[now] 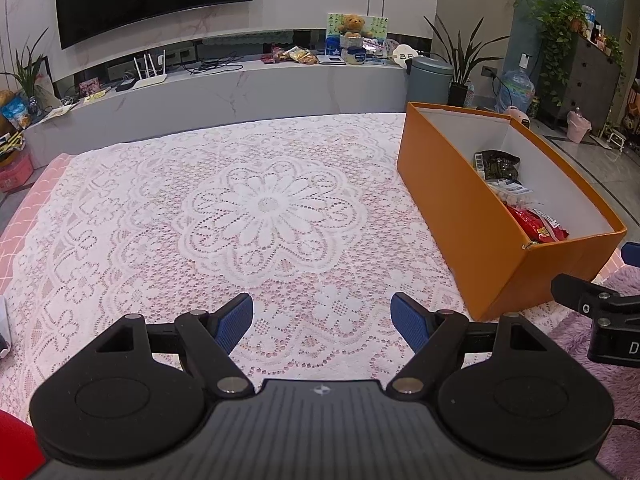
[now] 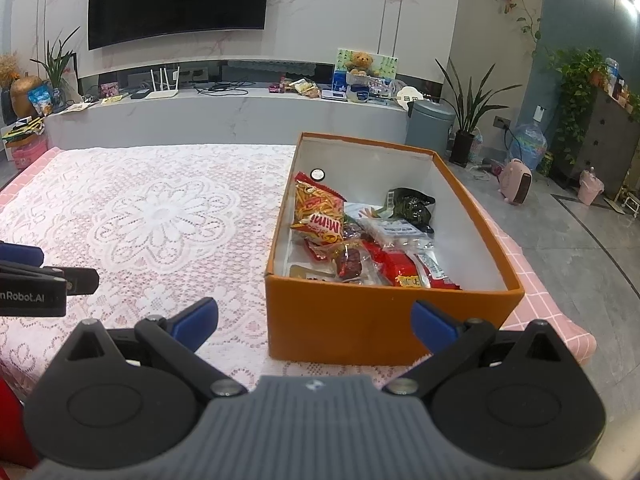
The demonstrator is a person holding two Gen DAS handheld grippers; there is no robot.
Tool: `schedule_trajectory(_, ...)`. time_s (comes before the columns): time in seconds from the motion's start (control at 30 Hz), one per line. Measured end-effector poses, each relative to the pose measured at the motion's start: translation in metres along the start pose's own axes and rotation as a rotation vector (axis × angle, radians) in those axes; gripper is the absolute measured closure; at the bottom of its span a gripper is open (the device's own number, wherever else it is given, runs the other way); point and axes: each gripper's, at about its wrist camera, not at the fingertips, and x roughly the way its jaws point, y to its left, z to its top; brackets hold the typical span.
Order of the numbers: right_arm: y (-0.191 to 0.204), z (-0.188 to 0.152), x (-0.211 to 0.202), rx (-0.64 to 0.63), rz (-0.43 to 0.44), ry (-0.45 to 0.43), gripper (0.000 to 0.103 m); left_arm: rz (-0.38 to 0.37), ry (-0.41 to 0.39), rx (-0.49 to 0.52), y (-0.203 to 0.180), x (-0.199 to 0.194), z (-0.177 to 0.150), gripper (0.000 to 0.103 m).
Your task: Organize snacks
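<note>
An orange box [image 2: 360, 320] with a white inside stands on the lace-covered table [image 2: 160, 216], at the right in the left wrist view [image 1: 452, 208]. It holds several snack packs: a yellow-red Mimi bag [image 2: 320, 216], red packs [image 2: 404, 268], a dark pack [image 2: 412, 204] and a clear pack [image 2: 396, 232]. My left gripper [image 1: 322, 320] is open and empty above the lace cloth, left of the box. My right gripper [image 2: 316, 320] is open and empty just before the box's near wall.
A marble TV shelf [image 1: 240, 84] with a router, cables and loose snacks runs behind the table. A grey bin [image 2: 432, 120] and potted plants stand behind the box. The pink table edge [image 2: 560, 320] drops to tiled floor on the right.
</note>
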Motion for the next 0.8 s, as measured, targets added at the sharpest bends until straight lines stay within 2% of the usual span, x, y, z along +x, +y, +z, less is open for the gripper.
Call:
schedule_trajectory(0.33,0.0008,0.0014,0.0020,-0.003,0.009,0.007,0.003,0.003,-0.009,-0.008,0.0020,-0.0033,0.0001,0.011)
schedule_trajectory(0.8,0.0078,0.0037,0.0044,-0.018,0.016,0.008,0.003,-0.035,-0.031,-0.021,0.0046,-0.0072,0.0009,0.011)
